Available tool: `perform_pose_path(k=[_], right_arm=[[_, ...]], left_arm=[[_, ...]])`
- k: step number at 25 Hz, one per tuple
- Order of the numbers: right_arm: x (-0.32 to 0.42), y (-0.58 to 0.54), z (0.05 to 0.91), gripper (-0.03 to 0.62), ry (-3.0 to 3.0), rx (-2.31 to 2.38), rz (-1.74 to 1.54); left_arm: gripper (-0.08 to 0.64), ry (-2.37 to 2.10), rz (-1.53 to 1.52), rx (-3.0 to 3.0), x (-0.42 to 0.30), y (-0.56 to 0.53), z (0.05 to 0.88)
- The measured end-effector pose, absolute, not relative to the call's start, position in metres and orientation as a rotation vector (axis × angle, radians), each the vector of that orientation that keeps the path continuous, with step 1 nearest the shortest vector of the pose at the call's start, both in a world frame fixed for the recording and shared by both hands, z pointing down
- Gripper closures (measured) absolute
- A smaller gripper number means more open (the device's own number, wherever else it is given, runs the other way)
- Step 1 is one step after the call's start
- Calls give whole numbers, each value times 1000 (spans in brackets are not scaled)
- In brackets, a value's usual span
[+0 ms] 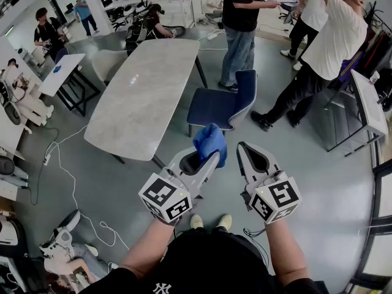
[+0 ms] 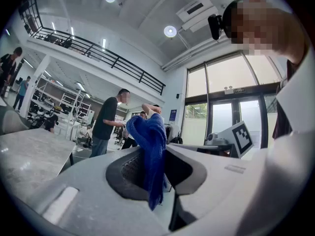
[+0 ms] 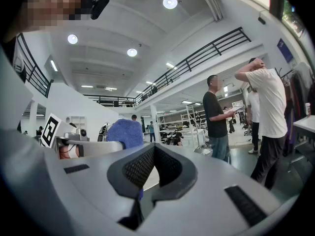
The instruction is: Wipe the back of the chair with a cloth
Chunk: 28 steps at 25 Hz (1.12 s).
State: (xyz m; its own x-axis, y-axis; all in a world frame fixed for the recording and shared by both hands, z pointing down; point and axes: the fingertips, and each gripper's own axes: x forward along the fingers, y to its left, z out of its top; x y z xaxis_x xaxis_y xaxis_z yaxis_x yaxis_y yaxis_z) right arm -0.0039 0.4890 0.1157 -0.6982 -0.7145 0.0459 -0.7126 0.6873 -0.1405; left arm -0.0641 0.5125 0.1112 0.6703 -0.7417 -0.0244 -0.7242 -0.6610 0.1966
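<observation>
Your left hand-held gripper sits low in the frame's centre, its jaws pinched on the blue cloth, which bunches above the tips and hangs down between the pads. Your right hand-held gripper, just beside it, has its jaws together with nothing between them. The blue chair stands at mid-frame against the bench's right edge. Bare floor lies lower right; two people stand upper right.

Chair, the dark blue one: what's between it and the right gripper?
Only bare grey floor lies between the dark blue padded chair and the right gripper, as the head view shows.
</observation>
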Motion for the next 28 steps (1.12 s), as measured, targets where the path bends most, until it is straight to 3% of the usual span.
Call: perform_pose_path(k=[28], right_arm=[[63,451,109,583,2776,-1200,-253]], left_arm=[[482,-1290,-106,2702,-28,465,110]])
